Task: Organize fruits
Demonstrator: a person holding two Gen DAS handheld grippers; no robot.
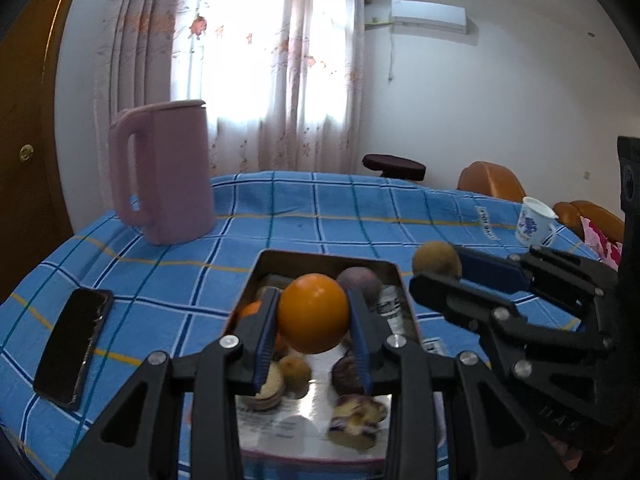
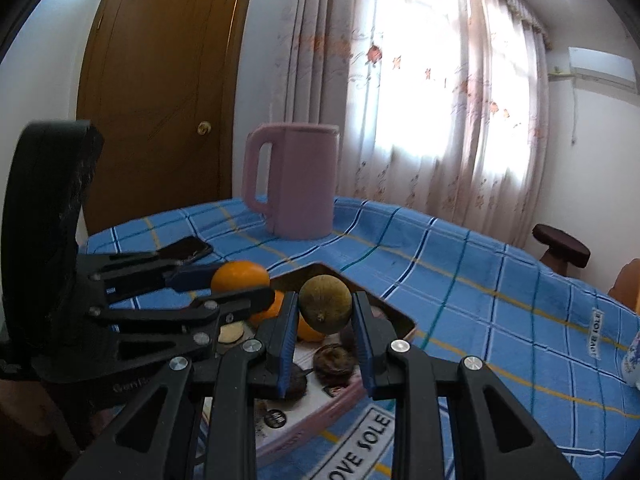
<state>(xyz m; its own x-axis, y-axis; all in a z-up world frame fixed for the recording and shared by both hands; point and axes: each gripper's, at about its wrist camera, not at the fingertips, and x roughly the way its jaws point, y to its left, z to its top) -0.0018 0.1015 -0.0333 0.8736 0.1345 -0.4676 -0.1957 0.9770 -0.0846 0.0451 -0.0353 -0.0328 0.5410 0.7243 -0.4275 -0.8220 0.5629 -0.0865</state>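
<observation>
In the left wrist view my left gripper (image 1: 312, 296) is shut on an orange (image 1: 314, 320), held just above a metal tray (image 1: 320, 258). The tray holds several fruits, among them a purple one (image 1: 358, 284) and small brown ones (image 1: 294, 372). To the right, my right gripper (image 1: 440, 268) is shut on a round brownish-green fruit (image 1: 437, 262) beside the tray's far right corner. The right wrist view shows the same: the right gripper (image 2: 325, 298) pinches the brownish-green fruit (image 2: 326, 306) over the tray (image 2: 400, 316), and the left gripper (image 2: 244, 284) holds the orange (image 2: 240, 274) at the left.
A blue checked cloth (image 1: 280, 220) covers the table. A pink jug (image 1: 164, 172) stands at the far left and a dark phone (image 1: 74, 344) lies near the left edge. A white patterned mug (image 1: 534, 226) sits far right. A dark stool (image 1: 394, 166) and orange chairs (image 1: 492, 180) stand beyond.
</observation>
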